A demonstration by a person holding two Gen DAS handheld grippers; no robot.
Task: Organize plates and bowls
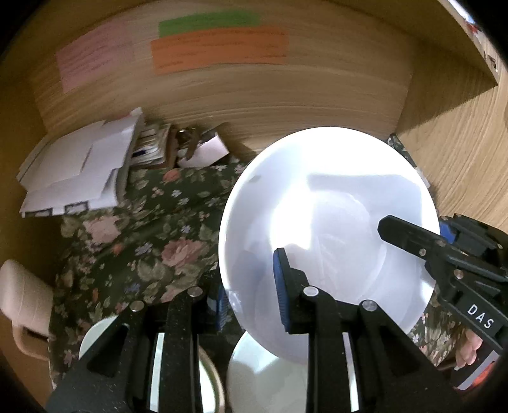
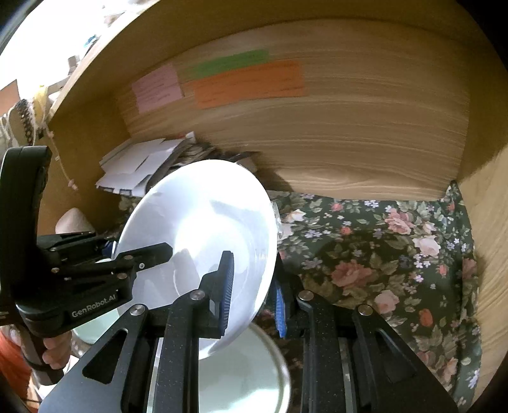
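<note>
White plate [image 1: 327, 222] held up off the surface, tilted, rim gripped from two sides. Left gripper [image 1: 250, 289] has its jaws clamped on the plate's near-left rim, one blue pad [image 1: 281, 286] on the plate's face, the other behind it. Right gripper [image 2: 252, 286] jaws clamped on the opposite rim, blue pad [image 2: 227, 286] on the face, second pad at the back. Each gripper shows in the other's view, biting the plate's edge.

Below the plate, more white dishes on the surface: a bowl or plate with a thin gold-toned rim [image 2: 254, 375] directly under it, and another white dish [image 1: 95, 336] further left, mostly hidden by the left gripper. Can't tell bowl from plate on either.

Surface covered by a dark green floral cloth [image 2: 381, 263]. Wooden back panel [image 2: 349, 133] behind, with pink [image 1: 95, 57], green [image 1: 209, 23] and orange [image 1: 219, 47] paper notes stuck on it. Stack of white papers and envelopes [image 1: 76, 171] at the back left against the panel, small clutter beside it. Beige mug-like item [image 1: 23, 305] at far left edge. A person's fingers [image 2: 55, 352] wrap the left gripper's handle.
</note>
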